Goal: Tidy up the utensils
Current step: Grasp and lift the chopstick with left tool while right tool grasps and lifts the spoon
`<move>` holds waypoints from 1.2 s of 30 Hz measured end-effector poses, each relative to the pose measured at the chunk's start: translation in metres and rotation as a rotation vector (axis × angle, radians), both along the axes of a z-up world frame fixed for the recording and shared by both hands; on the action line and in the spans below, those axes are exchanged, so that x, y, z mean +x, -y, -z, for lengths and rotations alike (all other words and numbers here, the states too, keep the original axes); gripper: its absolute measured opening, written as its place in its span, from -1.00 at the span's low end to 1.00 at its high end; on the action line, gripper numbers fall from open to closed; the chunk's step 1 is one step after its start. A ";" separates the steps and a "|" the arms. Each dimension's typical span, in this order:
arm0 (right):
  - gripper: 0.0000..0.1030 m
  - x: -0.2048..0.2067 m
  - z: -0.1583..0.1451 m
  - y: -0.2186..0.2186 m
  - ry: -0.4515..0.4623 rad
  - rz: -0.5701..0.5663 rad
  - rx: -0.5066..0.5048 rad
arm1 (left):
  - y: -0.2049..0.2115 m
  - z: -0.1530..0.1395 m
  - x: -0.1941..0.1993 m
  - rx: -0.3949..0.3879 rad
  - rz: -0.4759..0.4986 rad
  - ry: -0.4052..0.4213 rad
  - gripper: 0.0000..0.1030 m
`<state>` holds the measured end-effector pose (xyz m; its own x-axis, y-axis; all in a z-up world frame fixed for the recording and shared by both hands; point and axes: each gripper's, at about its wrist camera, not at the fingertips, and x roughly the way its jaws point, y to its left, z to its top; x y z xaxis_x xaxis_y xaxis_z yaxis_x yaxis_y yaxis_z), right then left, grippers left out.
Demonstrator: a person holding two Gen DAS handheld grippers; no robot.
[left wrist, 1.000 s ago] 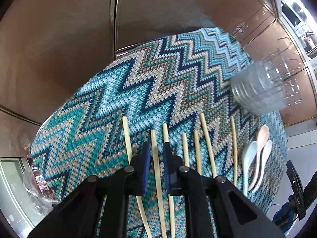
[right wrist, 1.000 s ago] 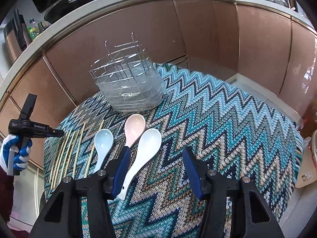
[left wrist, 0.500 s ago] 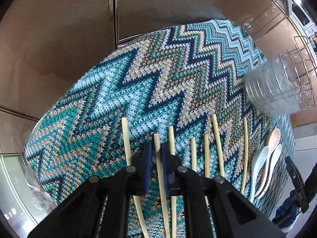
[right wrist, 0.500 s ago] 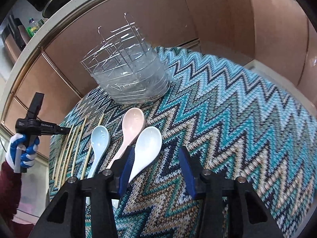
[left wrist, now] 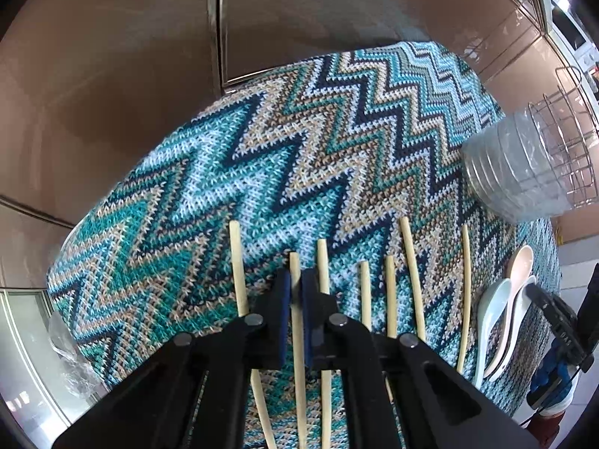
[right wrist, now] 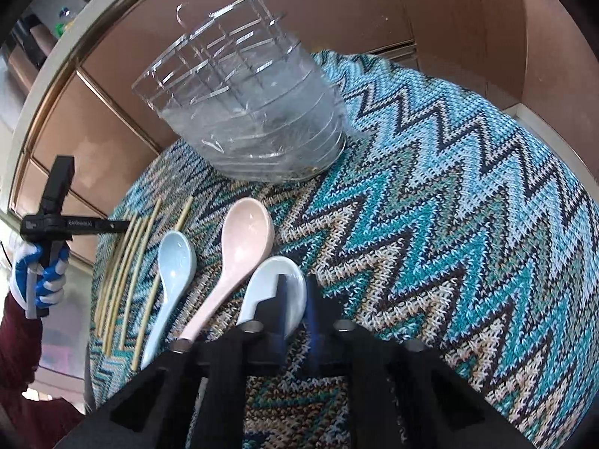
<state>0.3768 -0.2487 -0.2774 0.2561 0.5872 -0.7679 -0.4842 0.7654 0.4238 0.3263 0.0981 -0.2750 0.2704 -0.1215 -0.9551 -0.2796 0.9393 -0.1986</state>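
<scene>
A: Where's the left gripper (left wrist: 295, 288)?

B: Low over a row of chopsticks on the zigzag cloth (left wrist: 262, 157) that covers the desk. Its jaws are closed onto one chopstick (left wrist: 297, 321), which runs straight between the blue pads (left wrist: 284, 292).

A: And the other sticks?

B: One lies just to the left (left wrist: 236, 265) of the jaws, one just to the right (left wrist: 322, 269), and four more sit further right, roughly side by side on the cloth.

A: The right gripper (right wrist: 294, 299)?

B: Down at the white spoon (right wrist: 275, 292). Its jaws are nearly together around the spoon's handle end; the bowl of the spoon pokes out ahead of them. Whether they actually pinch it I can't tell, the handle is hidden under the black fingers.

A: Other spoons?

B: A pink spoon (right wrist: 239, 254) touches the white one on its left, and a pale blue spoon (right wrist: 170, 273) lies beside that, near the chopsticks.

A: Anything else on the cloth?

B: A clear holder (right wrist: 254, 119) with a wire rack in it, standing beyond the spoons. A gloved hand (right wrist: 37, 277) shows at the far left, holding the left gripper's handle
</scene>
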 end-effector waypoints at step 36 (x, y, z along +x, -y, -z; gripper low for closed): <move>-0.90 -0.038 -0.200 -0.037 0.799 0.489 -0.168 | 0.076 -0.268 0.020 -0.122 -0.022 1.004 -0.91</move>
